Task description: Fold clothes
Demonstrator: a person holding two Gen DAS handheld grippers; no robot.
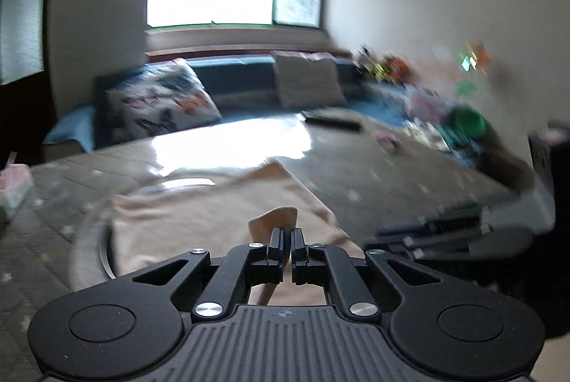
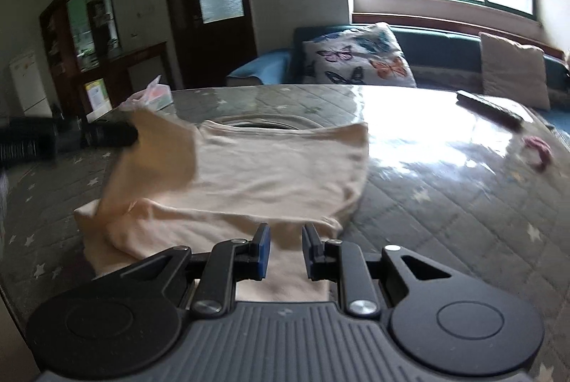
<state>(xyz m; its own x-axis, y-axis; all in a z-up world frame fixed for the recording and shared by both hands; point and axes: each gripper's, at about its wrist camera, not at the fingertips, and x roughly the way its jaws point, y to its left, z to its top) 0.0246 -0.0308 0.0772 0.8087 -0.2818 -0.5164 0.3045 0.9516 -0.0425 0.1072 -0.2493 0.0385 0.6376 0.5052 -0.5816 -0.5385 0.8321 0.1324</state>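
Left wrist view: the left gripper [image 1: 288,241] has its jaws pressed together on a corner of the beige T-shirt [image 1: 221,214], a tab of fabric standing up above the fingertips. In the right wrist view that lifted portion appears at the left as a raised flap, held up by the left gripper [image 2: 130,134], while the rest of the T-shirt [image 2: 278,168] lies partly folded on the quilted worktop [image 2: 445,204], collar toward the sofa. At the near edge, the right gripper [image 2: 285,232] hovers with jaws spread, holding nothing. Farther right lie a remote control [image 2: 490,109] and a small pink item [image 2: 538,152], well apart from the garment. Handling judgement: the fabric is light, soft and limp, and will sag and slide between layers; grasp at hems or corners, pinching all layers together.
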